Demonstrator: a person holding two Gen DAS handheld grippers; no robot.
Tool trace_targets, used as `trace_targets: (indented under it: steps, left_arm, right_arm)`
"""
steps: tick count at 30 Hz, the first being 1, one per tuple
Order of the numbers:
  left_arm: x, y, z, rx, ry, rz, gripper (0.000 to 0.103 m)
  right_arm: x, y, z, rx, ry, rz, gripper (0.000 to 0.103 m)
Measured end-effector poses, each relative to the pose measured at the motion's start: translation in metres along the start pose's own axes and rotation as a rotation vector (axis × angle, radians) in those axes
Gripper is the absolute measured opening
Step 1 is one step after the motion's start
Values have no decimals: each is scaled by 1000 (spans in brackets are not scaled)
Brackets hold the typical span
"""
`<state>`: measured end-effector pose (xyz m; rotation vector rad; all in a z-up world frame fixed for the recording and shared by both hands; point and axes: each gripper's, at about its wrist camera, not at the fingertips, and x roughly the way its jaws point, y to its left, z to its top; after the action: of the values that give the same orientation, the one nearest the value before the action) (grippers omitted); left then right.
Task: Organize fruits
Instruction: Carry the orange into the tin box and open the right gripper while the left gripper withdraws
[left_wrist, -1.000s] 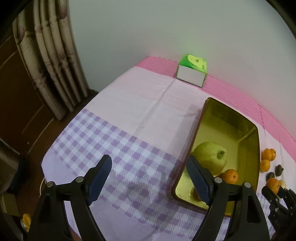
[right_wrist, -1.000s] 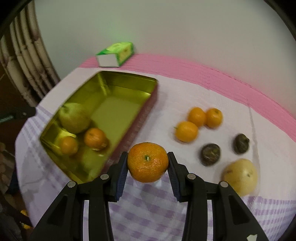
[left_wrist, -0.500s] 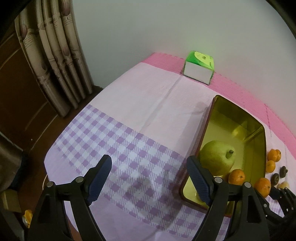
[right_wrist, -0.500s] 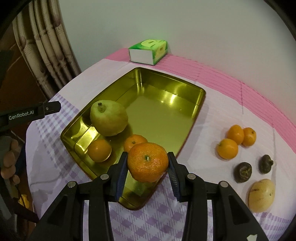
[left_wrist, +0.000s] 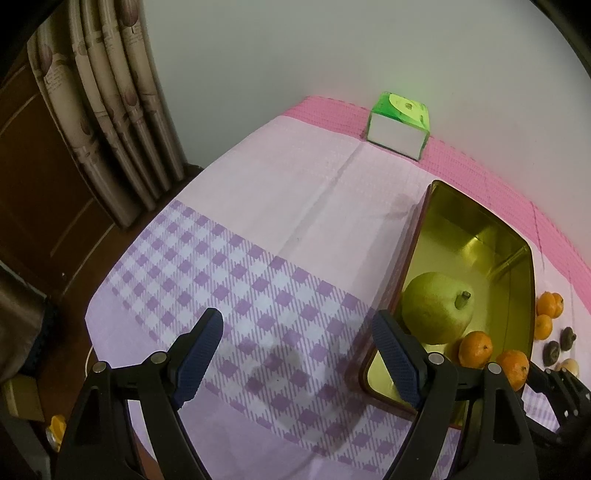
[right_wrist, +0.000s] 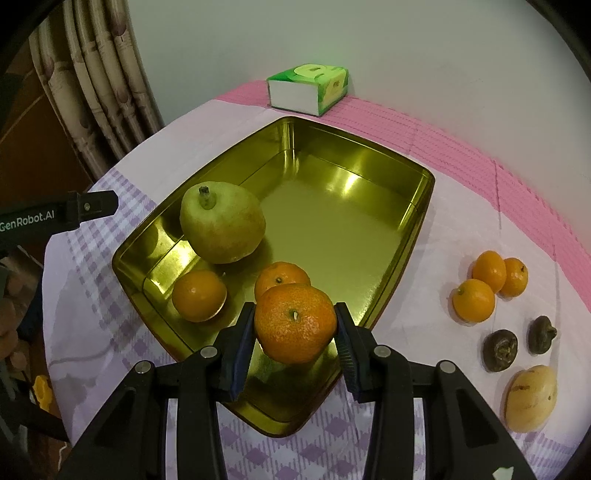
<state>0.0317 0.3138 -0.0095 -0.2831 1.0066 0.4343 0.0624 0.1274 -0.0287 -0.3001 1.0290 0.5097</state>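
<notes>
Worktop (right_wrist: 461, 206) with gold tin tray (right_wrist: 424, 206) holding a green pear (right_wrist: 221, 225). Right tongs (right_wrist: 295, 332) clamp a mandarin (right_wrist: 295, 321) above the tray's near end; lower onto bare floor beside the two mandarins before releasing. Left tongs (left_wrist: 295, 354) hang wide open, empty.

Orange mandarin (right_wrist: 295, 323) between black right gripper (right_wrist: 295, 339) with blue pads (right_wrist: 242, 354). Shiny gold tin (right_wrist: 369, 155) around pale green pear (right_wrist: 222, 222). Lilac-and-white checked cloth (left_wrist: 258, 295) with pink band. Dark brown fruits (right_wrist: 500, 350) beside yellowish one (right_wrist: 530, 398). Green-and-white box (right_wrist: 308, 89). Beige patterned curtain (left_wrist: 110, 110).
</notes>
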Motion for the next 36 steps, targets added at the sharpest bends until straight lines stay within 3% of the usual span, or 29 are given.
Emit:
trace_targets:
  steps: [36]
  left_arm:
    - [6, -2, -4, 2, 33, 0, 83]
  right_arm:
    - [6, 6, -1, 4, 9, 36, 40]
